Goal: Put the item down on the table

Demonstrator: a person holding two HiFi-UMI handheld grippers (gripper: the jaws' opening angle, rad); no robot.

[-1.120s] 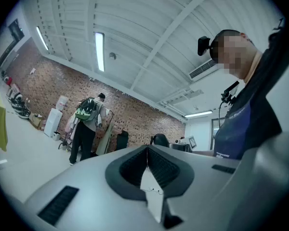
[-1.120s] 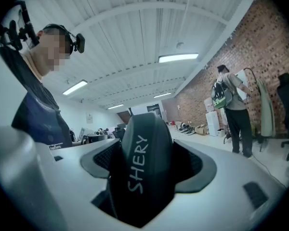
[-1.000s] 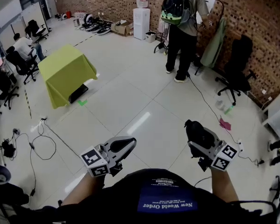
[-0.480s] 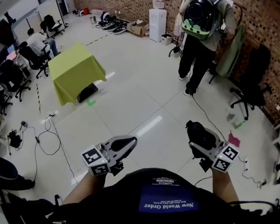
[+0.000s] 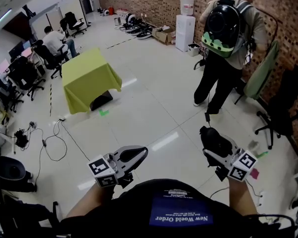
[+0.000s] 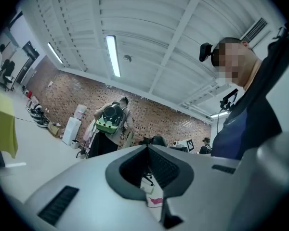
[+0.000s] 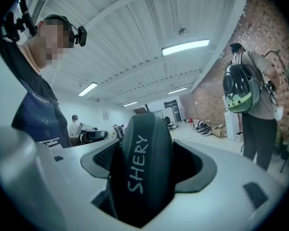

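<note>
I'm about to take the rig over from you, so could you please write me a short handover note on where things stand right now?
Left tongs: shut, empty.
Right tongs: closed on the dark SHERY-marked item, held level.
Yellow-draped table: far ahead and to the left, out of reach from here.
Done: item is in the grip.
Left: walk to the table, set the item on it, release.

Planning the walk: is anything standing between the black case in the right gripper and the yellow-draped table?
Nothing visible does. The black case, clamped in the right gripper, faces bare floor all the way to the yellow-draped table. The person with the backpack stands off to the right of that line.
</note>
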